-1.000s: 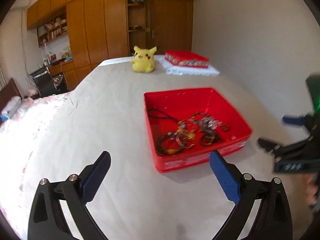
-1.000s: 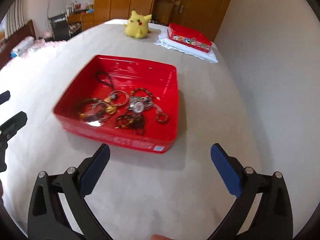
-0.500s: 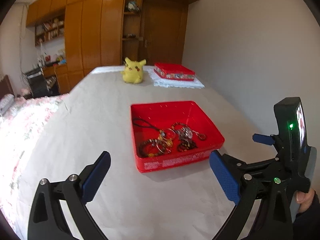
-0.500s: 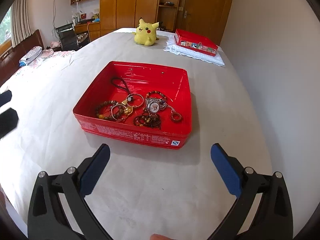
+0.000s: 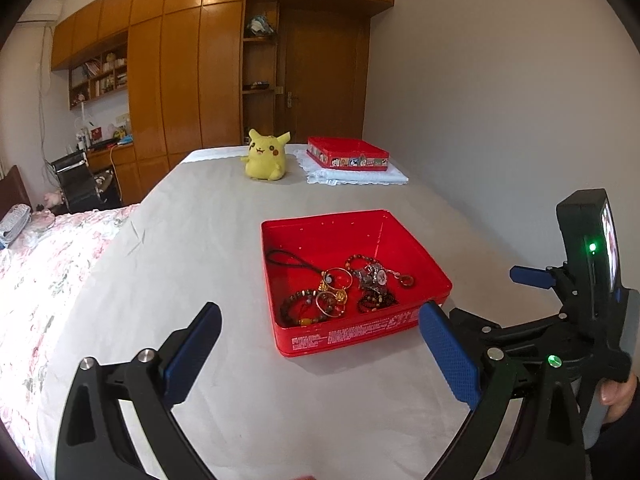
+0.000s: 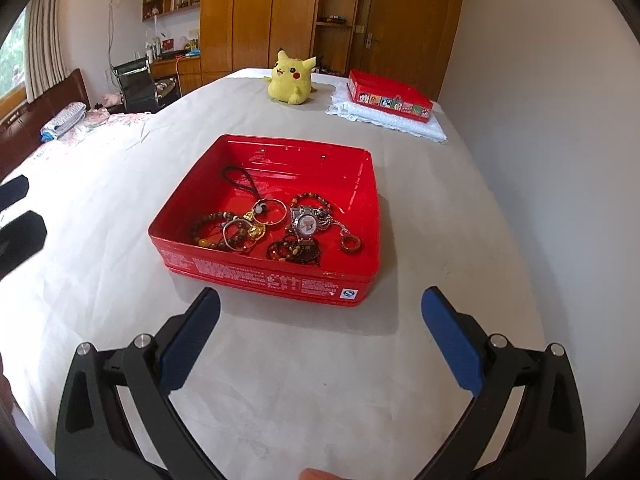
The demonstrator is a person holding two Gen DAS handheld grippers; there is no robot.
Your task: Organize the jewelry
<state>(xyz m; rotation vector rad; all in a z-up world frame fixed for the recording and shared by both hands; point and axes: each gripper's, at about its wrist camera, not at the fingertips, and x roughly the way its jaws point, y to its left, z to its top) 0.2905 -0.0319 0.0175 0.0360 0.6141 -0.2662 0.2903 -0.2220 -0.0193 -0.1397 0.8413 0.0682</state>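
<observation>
An open red tin (image 5: 362, 334) (image 6: 276, 280) sits on the white sheet and holds a tangle of jewelry (image 5: 340, 286) (image 6: 276, 228): bead bracelets, gold rings, a watch (image 6: 306, 222), a black cord (image 6: 240, 180) and a brown ring (image 6: 351, 245). My left gripper (image 5: 320, 350) hovers open in front of the tin with nothing between its blue pads. Facing the tin's front wall, my right gripper (image 6: 320, 338) is open and holds nothing. In the left wrist view the right gripper's body (image 5: 580, 312) shows at the right edge.
A yellow plush toy (image 5: 265, 159) (image 6: 290, 80) stands at the far end. Beside it a second red tin (image 5: 347, 153) (image 6: 388, 96) rests on a folded white cloth (image 5: 356, 176). A wall runs along the right; a floral bedspread (image 5: 36, 272) lies at the left.
Both cameras have pulled back and lifted, so the tin looks smaller and farther. The right gripper's body has come into the left wrist view. Both grippers stay open.
</observation>
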